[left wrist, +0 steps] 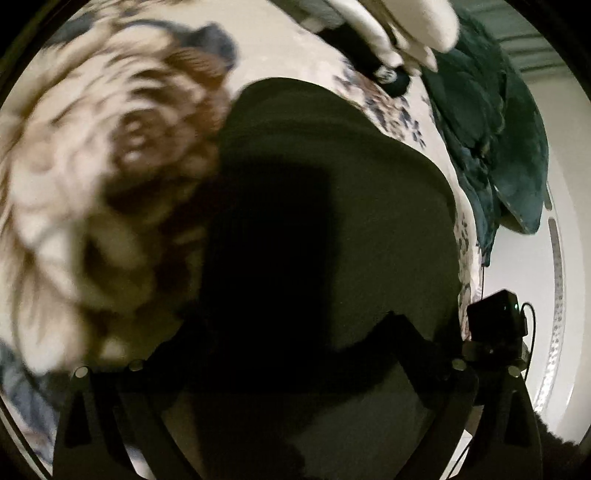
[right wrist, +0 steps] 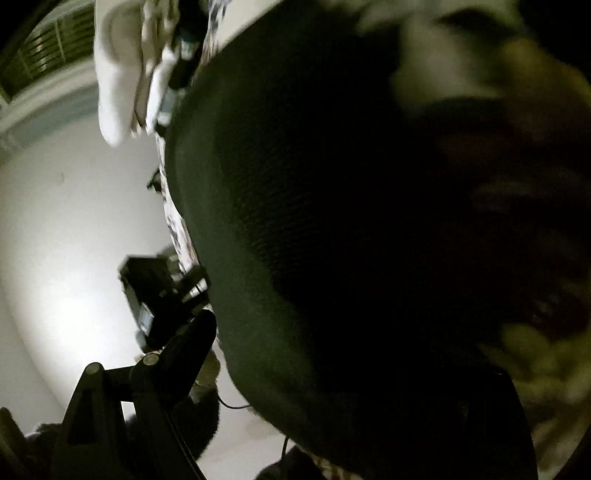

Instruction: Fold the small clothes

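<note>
Dark garment (left wrist: 332,184) is being seen spread over floral bedsheet (left wrist: 92,166), filling centre of both views, fine knit texture showing. White cloth bundle (left wrist: 399,26) and teal fabric (left wrist: 491,140) are being seen beyond garment's far edge. Left gripper (left wrist: 291,354) and right gripper (right wrist: 332,350) are being lost in dark fabric and shadow; jaw state cannot be told. Sheet pattern is being blurred.
</note>
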Demonstrator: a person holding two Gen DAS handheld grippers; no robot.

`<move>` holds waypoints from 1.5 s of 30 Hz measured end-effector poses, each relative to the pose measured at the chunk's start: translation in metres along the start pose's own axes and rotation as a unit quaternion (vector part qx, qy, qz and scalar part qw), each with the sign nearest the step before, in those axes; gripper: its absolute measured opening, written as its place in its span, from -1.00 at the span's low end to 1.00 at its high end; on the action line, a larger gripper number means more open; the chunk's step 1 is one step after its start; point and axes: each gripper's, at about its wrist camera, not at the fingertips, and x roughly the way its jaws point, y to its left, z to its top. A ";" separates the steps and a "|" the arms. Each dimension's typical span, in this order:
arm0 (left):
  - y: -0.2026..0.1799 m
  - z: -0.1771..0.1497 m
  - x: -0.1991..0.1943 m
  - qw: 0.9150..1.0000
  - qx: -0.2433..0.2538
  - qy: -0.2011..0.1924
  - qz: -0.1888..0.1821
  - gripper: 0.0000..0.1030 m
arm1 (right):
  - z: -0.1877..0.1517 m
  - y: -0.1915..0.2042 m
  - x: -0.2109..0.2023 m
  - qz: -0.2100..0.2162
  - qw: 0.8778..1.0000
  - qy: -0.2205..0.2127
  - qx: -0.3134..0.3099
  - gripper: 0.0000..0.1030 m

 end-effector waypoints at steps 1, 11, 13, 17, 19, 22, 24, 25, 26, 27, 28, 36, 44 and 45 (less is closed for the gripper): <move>-0.003 0.000 0.003 1.000 0.008 -0.004 0.006 0.94 | 0.002 -0.001 0.002 -0.003 1.000 0.002 0.002 0.74; -0.027 -0.003 -0.023 0.999 0.002 -0.037 0.003 -0.51 | -0.018 0.019 -0.006 -0.072 0.995 -0.070 0.024 -0.59; -0.030 -0.001 -0.035 0.999 0.002 -0.041 0.002 -0.60 | -0.025 0.033 -0.008 -0.078 0.993 -0.081 0.024 -0.60; -0.041 0.010 -0.054 0.999 0.000 -0.038 -0.012 -0.63 | -0.033 0.074 -0.024 -0.085 0.992 -0.092 -0.004 -0.61; -0.048 0.018 -0.068 0.999 0.000 -0.041 -0.016 -0.63 | -0.033 0.099 -0.027 -0.087 0.992 -0.094 -0.019 -0.62; -0.059 0.036 -0.096 0.998 0.005 -0.052 -0.021 -0.63 | -0.031 0.139 -0.036 -0.089 0.990 -0.102 -0.039 -0.62; -0.066 0.052 -0.120 0.998 0.005 -0.062 -0.027 -0.63 | -0.026 0.170 -0.044 -0.087 0.988 -0.112 -0.054 -0.62; -0.070 0.061 -0.131 0.997 0.006 -0.067 -0.029 -0.63 | -0.022 0.187 -0.048 -0.084 0.988 -0.118 -0.061 -0.62; -0.074 0.071 -0.142 0.997 0.007 -0.073 -0.032 -0.63 | -0.017 0.203 -0.052 -0.084 0.986 -0.125 -0.066 -0.62; -0.080 0.085 -0.154 0.996 0.010 -0.080 -0.035 -0.63 | -0.010 0.223 -0.057 -0.079 0.986 -0.131 -0.074 -0.62; -0.086 0.098 -0.164 0.996 0.015 -0.086 -0.035 -0.63 | -0.001 0.241 -0.058 -0.076 0.984 -0.137 -0.080 -0.62; -0.121 0.255 -0.215 0.988 0.061 -0.139 -0.019 -0.63 | 0.117 0.359 -0.071 -0.045 0.972 -0.198 -0.121 -0.62; -0.092 0.400 -0.151 0.991 0.078 -0.097 0.043 -0.59 | 0.271 0.377 -0.025 -0.042 0.970 -0.223 -0.082 -0.62; -0.083 0.408 -0.141 0.992 0.074 -0.084 0.052 -0.59 | 0.285 0.373 -0.017 -0.057 0.971 -0.218 -0.077 -0.62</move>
